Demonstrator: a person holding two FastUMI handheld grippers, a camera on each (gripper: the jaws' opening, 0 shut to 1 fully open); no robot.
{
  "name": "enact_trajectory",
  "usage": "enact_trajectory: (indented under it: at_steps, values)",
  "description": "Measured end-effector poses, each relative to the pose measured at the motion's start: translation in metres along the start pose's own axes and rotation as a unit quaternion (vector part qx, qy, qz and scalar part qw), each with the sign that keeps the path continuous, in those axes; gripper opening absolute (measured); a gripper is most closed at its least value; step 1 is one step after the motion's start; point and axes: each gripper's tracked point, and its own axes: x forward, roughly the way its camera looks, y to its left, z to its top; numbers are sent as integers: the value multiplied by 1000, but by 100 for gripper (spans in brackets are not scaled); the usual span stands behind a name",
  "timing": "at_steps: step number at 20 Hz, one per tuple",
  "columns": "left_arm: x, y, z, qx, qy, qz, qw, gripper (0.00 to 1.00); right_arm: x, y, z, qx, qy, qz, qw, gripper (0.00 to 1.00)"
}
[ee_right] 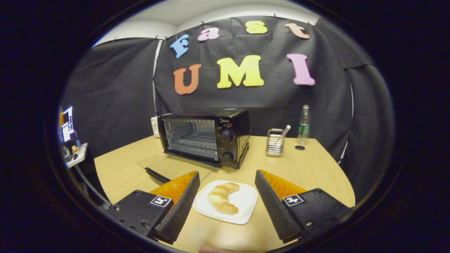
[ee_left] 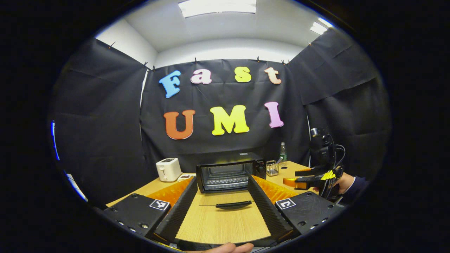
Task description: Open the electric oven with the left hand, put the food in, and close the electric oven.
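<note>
Oven (ee_right: 204, 138) door (ee_right: 175, 165) already down flat on bench (ee_right: 316, 172). Croissant (ee_right: 221, 203) untouched on its plate (ee_right: 246, 200), framed by right tongs (ee_right: 226, 207), spread wide, empty. Left tongs (ee_left: 221, 211) also spread, empty. Loading and closing remain.

Black cloth walls (ee_left: 98, 116), white ceiling with lit panels (ee_left: 217, 7), light wooden table (ee_right: 316, 168).

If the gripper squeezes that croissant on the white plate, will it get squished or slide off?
The croissant looks puffy and soft, so a hard squeeze would probably dent or flake it. It seems light for its size. It lies loose on the smooth white plate, so a sideways nudge might slide it. Its curved shape probably won't roll.
</note>
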Motion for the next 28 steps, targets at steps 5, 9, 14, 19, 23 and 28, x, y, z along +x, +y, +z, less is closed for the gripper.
enact_trajectory:
  at_steps: [5, 9, 14, 19, 23, 28]
  values:
    - [1, -3, -6, -15, 13, -16, 1000, 94, 27, 13, -42, -23, 54, -3, 998, 96]
    - [-1, 7, 1, -31, 8, -5, 999, 95, 53, 27, -72, -10, 112, 19, 993, 100]
    - [-9, 15, 11, -24, -12, -16, 1000, 95, 67, 23, -83, -5, 154, -7, 988, 86]
    - [-5, 35, 1, -43, -6, -5, 999, 95, 66, 19, -84, 45, 171, -23, 984, 65]
    - [-4, 62, 3, -42, -10, 37, 998, 95, 60, 21, -73, 123, 170, -15, 978, 58]
    - [-8, 65, 8, -47, -17, 39, 998, 94, 49, 23, -37, 174, 121, -12, 977, 58]
